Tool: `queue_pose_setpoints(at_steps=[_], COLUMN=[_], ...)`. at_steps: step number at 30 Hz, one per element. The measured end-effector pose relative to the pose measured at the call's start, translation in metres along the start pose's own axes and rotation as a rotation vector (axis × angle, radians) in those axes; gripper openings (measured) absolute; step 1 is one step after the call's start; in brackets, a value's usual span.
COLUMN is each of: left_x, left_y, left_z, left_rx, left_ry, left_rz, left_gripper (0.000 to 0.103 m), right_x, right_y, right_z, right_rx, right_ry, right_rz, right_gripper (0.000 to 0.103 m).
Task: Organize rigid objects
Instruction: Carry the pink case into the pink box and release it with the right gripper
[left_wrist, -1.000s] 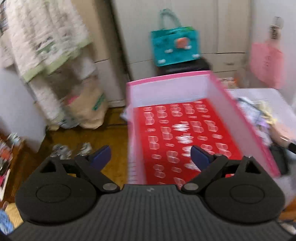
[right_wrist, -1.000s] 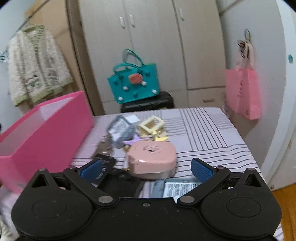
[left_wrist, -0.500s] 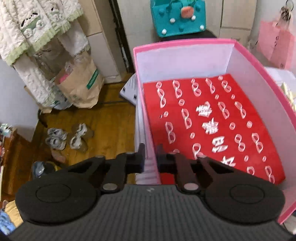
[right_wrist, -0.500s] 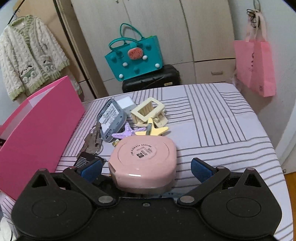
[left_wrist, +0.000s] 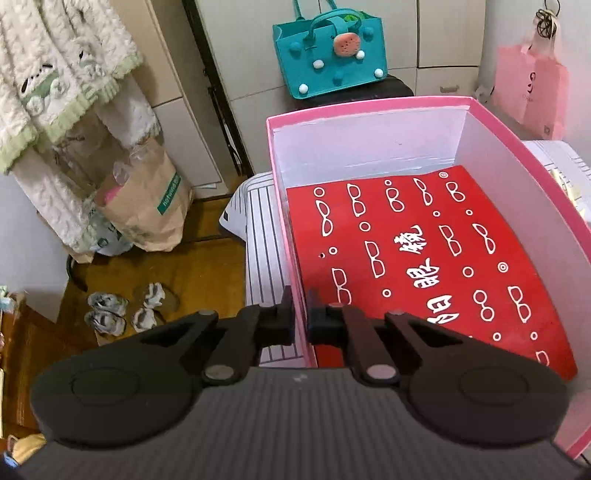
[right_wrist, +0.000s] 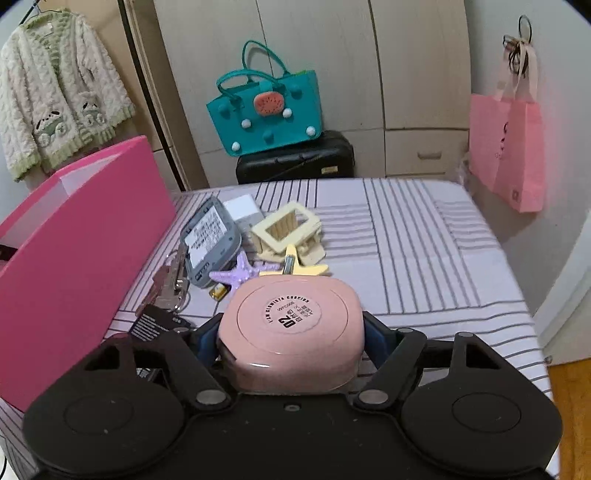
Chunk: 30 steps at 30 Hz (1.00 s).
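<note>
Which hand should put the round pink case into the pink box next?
Probably the right. The right gripper has just been closing, and its pads now sit around the round pink case. The left gripper is shut on the pink box wall, steadying it.

A teal felt tote bag with a watermelon patch is seen standing on a black hard-shell case in front of pale wooden wardrobe doors. A fluffy cream cardigan with green trim is hung at the left, and a pink paper shopping bag is hung by its handles from a wall hook at the right. On the wooden floor a brown paper bag is stood against the wardrobe, with grey slippers lying near it.
</note>
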<state>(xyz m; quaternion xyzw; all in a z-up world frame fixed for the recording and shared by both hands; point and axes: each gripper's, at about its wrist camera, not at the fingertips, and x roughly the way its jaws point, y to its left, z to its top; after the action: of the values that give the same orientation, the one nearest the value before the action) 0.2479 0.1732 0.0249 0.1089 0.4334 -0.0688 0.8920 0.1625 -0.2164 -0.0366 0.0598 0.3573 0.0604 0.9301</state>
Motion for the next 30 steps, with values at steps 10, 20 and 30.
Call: queue_pose_setpoints(at_steps=[10, 20, 30], left_x=[-0.004, -0.011, -0.011], left_y=[-0.006, 0.008, 0.012], left_z=[0.002, -0.008, -0.016], left_rx=[0.043, -0.036, -0.088], left_ry=[0.044, 0.026, -0.009], left_rz=[-0.044, -0.096, -0.126], left_gripper=[0.007, 0.009, 0.009], right_x=[-0.050, -0.017, 0.109], right_y=[0.038, 0.151, 0.228], right_z=[0.049, 0.100, 0.135], right_rx=[-0.057, -0.208, -0.165], right_ry=[-0.070, 0.131, 0.374], right_rz=[0.179, 0.502, 0.411], right_gripper=[0.079, 0.079, 0.079])
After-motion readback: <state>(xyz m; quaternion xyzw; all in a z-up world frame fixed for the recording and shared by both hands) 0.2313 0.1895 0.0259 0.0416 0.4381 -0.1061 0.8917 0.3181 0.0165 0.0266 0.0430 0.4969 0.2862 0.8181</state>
